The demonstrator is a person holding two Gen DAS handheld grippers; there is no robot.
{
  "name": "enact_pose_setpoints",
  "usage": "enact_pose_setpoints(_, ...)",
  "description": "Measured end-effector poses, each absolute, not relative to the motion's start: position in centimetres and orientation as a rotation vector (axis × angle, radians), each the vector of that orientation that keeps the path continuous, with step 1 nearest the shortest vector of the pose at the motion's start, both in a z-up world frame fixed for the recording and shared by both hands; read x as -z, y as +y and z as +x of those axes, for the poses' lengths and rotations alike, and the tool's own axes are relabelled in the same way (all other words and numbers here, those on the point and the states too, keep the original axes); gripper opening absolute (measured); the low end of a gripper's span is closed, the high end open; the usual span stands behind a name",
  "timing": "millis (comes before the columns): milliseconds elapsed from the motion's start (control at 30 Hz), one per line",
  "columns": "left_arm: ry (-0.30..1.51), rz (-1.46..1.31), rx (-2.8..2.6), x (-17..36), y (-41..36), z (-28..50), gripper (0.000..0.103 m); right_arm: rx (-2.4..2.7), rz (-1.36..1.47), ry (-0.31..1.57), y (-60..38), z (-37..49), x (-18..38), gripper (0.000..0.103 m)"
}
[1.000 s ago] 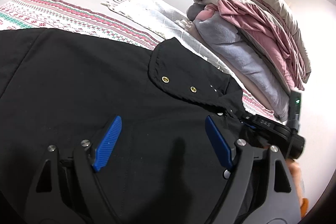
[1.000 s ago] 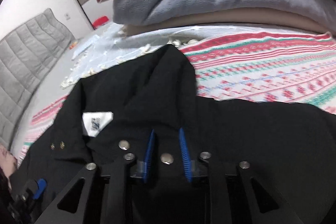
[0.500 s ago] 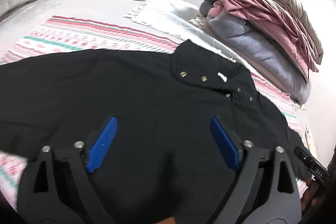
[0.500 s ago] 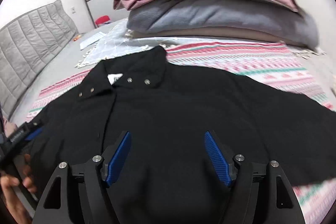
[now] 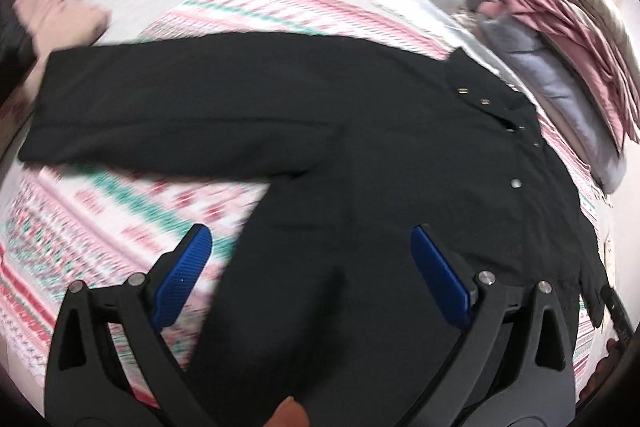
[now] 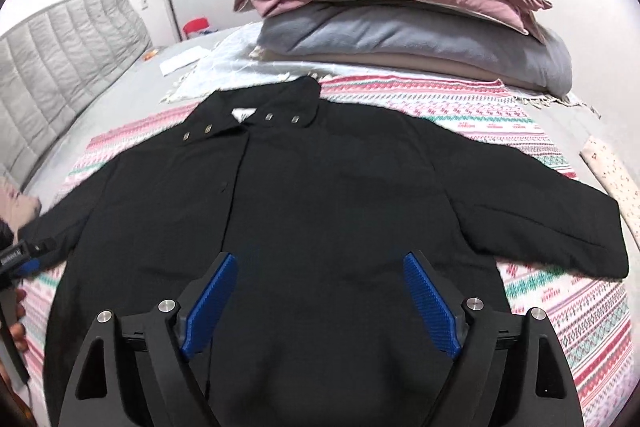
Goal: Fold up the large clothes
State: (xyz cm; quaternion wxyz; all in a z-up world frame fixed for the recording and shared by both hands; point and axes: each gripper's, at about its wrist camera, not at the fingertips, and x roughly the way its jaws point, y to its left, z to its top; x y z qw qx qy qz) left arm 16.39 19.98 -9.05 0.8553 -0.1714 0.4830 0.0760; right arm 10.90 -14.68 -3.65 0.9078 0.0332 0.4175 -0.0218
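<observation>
A large black coat (image 6: 320, 195) lies spread flat, front up, on a patterned pink, green and white blanket (image 6: 560, 307), collar far, both sleeves stretched out sideways. In the left wrist view the coat (image 5: 360, 155) shows with one sleeve reaching left. My left gripper (image 5: 312, 267) is open and empty above the coat's lower body. My right gripper (image 6: 320, 295) is open and empty above the coat's lower middle. The left gripper's tip also shows at the left edge of the right wrist view (image 6: 24, 259), near the sleeve's cuff.
A stack of folded bedding (image 6: 400, 3) in grey, pink and beige lies beyond the collar. A pale fringed cloth (image 6: 240, 71) lies far left of it. A grey quilted headboard (image 6: 60, 67) bounds the left. A floral cloth (image 6: 612, 179) lies at the right edge.
Both grippers have pulled back and up from the collar, so the whole coat now shows. My right gripper let go of the collar and opened. The left view swung left over the sleeve.
</observation>
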Motion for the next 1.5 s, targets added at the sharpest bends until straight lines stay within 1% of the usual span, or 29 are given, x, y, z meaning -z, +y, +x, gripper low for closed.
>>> enact_pose_setpoints(133,1.052,-0.44,-0.23,11.1,25.0,14.9,0.099,0.044,0.063,0.868,-14.0,10.2,5.8,0.087)
enact_pose_setpoints(233,1.016,-0.551,-0.27,12.8,29.2,14.0,0.099,0.024,0.051,0.922,-13.4,10.9,7.4,0.087)
enact_pose_setpoints(367,1.0,-0.666,-0.311,15.8,33.4,14.1,0.099,0.02,0.032,0.925,-13.0,11.1,8.6,0.087)
enact_pose_setpoints(567,0.824,-0.715,-0.313,15.6,36.3,15.2,0.099,0.01,0.02,0.985,-12.8,12.0,10.8,0.087)
enact_pose_setpoints(633,0.764,-0.766,-0.349,15.7,37.7,15.5,0.095,0.021,0.006,0.993,-12.8,12.2,11.2,0.087)
enact_pose_setpoints(667,0.733,-0.806,-0.367,15.8,38.5,15.6,0.093,0.024,-0.002,0.996,-12.8,12.3,11.4,0.087)
enact_pose_setpoints(733,0.697,-0.862,-0.42,15.9,39.7,15.6,0.08,0.022,-0.014,0.999,-12.9,12.4,11.5,0.087)
enact_pose_setpoints(767,0.697,-0.875,-0.45,15.9,40.4,15.8,0.066,0.025,-0.016,0.997,-13.0,12.4,11.5,0.087)
enact_pose_setpoints(800,0.703,-0.882,-0.484,16.0,40.8,15.9,0.047,0.028,-0.016,0.994,-13.2,12.3,11.5,0.087)
enact_pose_setpoints(833,0.712,-0.886,-0.524,16.0,41.1,15.9,0.035,0.03,-0.014,0.991,-13.4,12.3,11.4,0.087)
enact_pose_setpoints(867,0.713,-0.894,-0.561,15.8,41.6,15.7,0.017,0.034,-0.008,0.984,-13.7,12.3,11.2,0.087)
enact_pose_setpoints(900,0.704,-0.919,-0.56,15.5,41.7,15.5,0.013,0.036,0.001,0.98,-14.1,12.4,11.1,0.087)
enact_pose_setpoints(933,0.69,-0.92,-0.558,15.0,41.7,15.2,0.011,0.035,0.007,0.978,-14.3,12.4,10.9,0.087)
enact_pose_setpoints(1000,0.659,-0.827,-0.563,12.8,40.4,15.5,0.01,0.033,0.02,0.975,-14.7,12.5,10.7,0.087)
enact_pose_setpoints(1067,0.623,-0.693,-0.563,9.9,38.3,16.0,0.009,0.035,0.034,0.971,-15.2,12.6,10.5,0.087)
enact_pose_setpoints(1200,0.555,-0.56,-0.481,5.2,34.4,17.8,0.009,0.029,0.067,0.966,-15.9,12.4,10.2,0.087)
enact_pose_setpoints(1333,0.504,-0.433,-0.336,0.7,28.6,18.9,0.008,0.023,0.08,0.959,-16.1,12.2,9.9,0.087)
enact_pose_setpoints(1500,0.483,-0.354,-0.154,-2.4,21.6,20.4,0.008,0.015,0.059,0.943,-15.7,12.1,9.5,0.087)
